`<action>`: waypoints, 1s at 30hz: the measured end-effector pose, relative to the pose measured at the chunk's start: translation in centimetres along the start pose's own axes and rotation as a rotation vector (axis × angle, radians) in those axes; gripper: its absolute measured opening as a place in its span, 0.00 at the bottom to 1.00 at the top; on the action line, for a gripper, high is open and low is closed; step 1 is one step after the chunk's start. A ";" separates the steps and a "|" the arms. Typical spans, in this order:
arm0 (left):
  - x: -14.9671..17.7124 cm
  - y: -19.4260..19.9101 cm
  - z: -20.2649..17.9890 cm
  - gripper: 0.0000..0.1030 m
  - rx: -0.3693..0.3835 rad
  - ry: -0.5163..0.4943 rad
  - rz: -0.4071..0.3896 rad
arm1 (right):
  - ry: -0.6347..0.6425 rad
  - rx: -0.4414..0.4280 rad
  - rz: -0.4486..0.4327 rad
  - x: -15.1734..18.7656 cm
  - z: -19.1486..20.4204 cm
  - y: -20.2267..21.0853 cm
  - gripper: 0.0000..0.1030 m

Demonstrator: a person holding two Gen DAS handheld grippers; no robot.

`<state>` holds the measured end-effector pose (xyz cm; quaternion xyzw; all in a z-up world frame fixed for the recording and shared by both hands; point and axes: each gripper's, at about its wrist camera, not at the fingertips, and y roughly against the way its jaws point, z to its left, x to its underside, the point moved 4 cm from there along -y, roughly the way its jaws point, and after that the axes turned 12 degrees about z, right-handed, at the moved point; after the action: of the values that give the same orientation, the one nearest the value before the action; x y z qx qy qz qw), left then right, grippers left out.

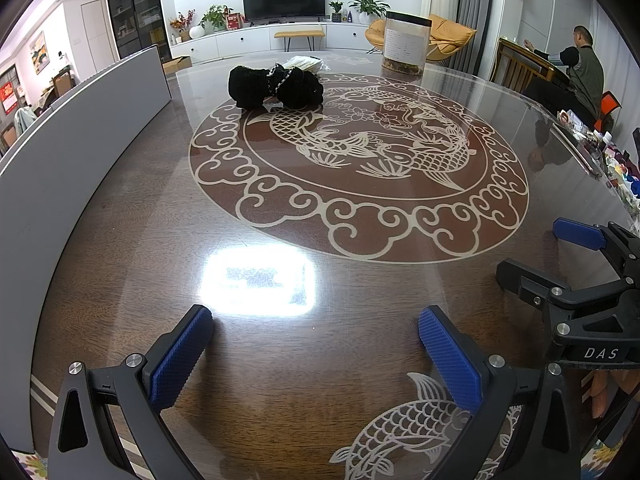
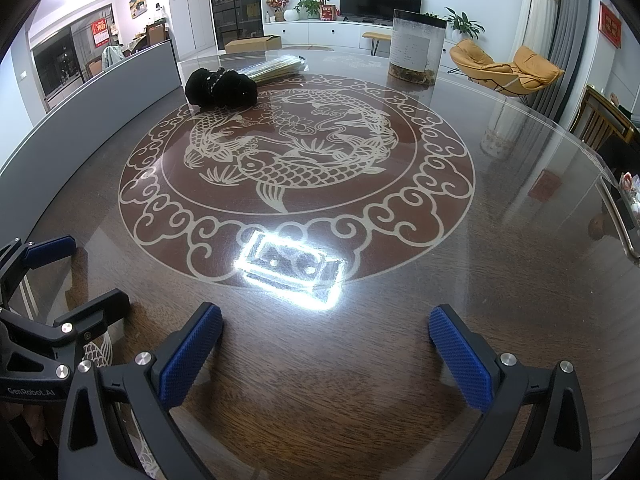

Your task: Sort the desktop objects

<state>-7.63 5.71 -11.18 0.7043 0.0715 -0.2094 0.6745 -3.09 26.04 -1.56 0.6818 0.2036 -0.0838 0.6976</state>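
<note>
Glass-topped worktop (image 1: 120, 240) w/ fish pattern; black bundle (image 1: 275, 87) at far side, clear jar (image 1: 407, 45) well beyond it. Left hand-held gripper (image 1: 316, 354) & right hand-held gripper (image 2: 325, 354) both spread wide, nothing held, low near edge.

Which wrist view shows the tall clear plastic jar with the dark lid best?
The right wrist view: the tall clear plastic jar looks larger there, with its white label and the brownish contents at the bottom plainly visible. The left wrist view shows the same jar whole but smaller, far across the glass-topped table.
</note>
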 end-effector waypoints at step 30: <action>-0.1 -0.1 0.1 1.00 0.000 0.001 0.000 | 0.116 -0.289 0.086 -27.8 10.4 -8.0 1.00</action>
<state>-7.74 5.66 -11.23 0.7043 0.0718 -0.2091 0.6746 -29.58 10.92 2.03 0.5862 0.2240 0.0160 0.7784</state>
